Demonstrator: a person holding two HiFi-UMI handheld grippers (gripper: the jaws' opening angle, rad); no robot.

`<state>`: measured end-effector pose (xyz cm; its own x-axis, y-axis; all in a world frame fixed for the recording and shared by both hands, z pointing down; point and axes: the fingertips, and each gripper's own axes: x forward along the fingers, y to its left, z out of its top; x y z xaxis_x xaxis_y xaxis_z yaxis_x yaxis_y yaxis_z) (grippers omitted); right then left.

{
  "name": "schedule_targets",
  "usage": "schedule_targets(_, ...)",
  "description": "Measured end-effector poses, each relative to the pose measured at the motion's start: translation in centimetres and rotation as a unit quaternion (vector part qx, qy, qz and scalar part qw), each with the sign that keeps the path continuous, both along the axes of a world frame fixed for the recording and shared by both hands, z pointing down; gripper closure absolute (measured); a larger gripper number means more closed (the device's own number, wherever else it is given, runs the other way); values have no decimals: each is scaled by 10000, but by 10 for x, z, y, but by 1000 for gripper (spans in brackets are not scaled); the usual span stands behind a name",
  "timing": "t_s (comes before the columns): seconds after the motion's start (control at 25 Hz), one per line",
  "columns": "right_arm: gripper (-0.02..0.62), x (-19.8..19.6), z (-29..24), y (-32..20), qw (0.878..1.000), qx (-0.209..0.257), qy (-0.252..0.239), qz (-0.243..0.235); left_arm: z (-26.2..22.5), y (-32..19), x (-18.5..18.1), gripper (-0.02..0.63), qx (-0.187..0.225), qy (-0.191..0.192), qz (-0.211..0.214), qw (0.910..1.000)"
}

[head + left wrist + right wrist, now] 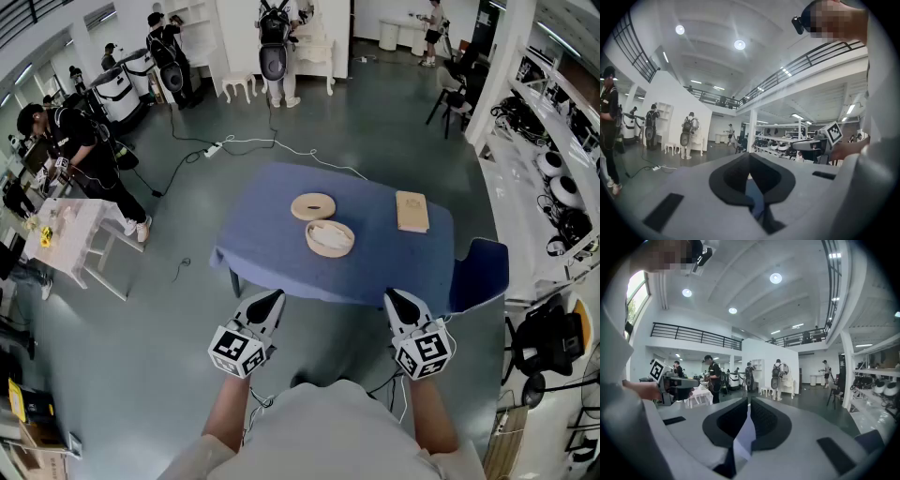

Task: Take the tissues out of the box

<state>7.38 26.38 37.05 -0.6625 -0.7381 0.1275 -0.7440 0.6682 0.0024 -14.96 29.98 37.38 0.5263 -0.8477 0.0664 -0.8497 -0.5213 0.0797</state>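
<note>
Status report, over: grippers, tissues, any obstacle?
Both grippers shut, empty, short of table: left, right. Tissues in open box, lid beside. Nothing blocking.

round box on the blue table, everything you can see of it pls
The round box is a shallow container that looks like light wood, upright and open on top. White tissues fill it. It sits near the middle of the blue table, just in front of a flat disc with a centre slot, likely its lid. Whether the two touch is unclear. Nothing else touches it.
</note>
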Motion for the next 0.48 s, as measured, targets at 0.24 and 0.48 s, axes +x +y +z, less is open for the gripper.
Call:
schedule_targets(0.24, 551, -2, -2, 1, 10000, 36, 5, 25, 0, 0, -2, 600, -5, 9, 29, 10000)
schedule_targets(0.48, 551, -1, -1, 2, 10000, 61, 4, 21, 1, 1, 2, 600, -2, 24, 50, 10000)
